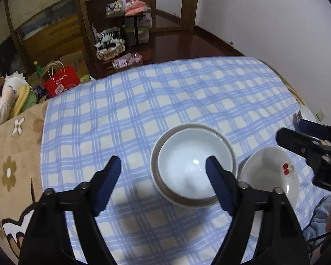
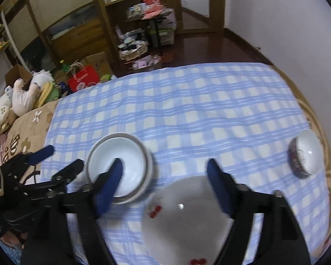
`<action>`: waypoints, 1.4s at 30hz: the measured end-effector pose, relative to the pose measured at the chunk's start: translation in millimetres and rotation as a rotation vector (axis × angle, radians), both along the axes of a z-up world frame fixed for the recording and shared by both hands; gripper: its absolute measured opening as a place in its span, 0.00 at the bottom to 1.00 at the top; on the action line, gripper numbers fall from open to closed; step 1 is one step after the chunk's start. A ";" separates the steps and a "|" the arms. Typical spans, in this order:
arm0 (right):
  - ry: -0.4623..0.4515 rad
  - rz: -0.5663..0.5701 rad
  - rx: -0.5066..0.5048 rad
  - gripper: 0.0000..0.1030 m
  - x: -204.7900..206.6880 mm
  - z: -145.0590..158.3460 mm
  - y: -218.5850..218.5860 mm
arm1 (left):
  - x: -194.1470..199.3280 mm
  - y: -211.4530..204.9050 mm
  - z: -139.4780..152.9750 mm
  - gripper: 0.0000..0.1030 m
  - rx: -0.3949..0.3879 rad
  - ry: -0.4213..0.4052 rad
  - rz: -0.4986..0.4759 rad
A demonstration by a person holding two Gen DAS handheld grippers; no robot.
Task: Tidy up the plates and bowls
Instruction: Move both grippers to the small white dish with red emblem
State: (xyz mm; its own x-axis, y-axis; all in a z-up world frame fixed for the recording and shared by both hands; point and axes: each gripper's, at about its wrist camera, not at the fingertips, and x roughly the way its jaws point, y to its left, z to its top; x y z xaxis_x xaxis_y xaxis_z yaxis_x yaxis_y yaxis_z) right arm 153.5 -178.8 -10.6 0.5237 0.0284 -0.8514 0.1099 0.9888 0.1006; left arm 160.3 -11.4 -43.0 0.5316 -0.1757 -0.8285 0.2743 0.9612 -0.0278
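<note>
— Nearest the lens?
— The left gripper (image 1: 163,165), fingers spread wide, gripping nothing — the stacked white bowls (image 1: 193,164) sit below, centre frame, on the blue checked cloth (image 1: 143,101).
— And the other?
— The right gripper (image 2: 165,169) is spread wide too, empty, above a cherry-printed plate (image 2: 187,218) at lower centre. A patterned bowl (image 2: 306,152) lies tilted at right.

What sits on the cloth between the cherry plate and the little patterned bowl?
Nothing: in the right wrist view, only bare checked cloth separates the cherry plate from the patterned bowl.
</note>
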 end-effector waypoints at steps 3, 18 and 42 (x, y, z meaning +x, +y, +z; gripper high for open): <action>-0.024 -0.040 -0.022 0.91 -8.7 14.6 -18.6 | -4.4 -12.0 15.0 0.80 -0.004 -0.055 -0.016; -0.148 -0.224 -0.125 0.93 -68.8 70.8 -140.9 | -10.0 -118.3 76.8 0.81 -0.040 -0.097 -0.218; -0.142 -0.527 -0.102 0.93 -79.2 26.0 -314.5 | 3.2 -330.1 43.6 0.81 0.036 -0.090 -0.452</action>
State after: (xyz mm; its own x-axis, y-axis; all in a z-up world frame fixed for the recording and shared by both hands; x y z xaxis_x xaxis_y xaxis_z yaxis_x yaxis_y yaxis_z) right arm 74.3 -493.3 15.4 0.5546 -0.3469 -0.7564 0.5844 0.8094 0.0572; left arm 163.5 -341.5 0.6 0.4784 -0.3789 -0.7922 0.6663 0.7442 0.0464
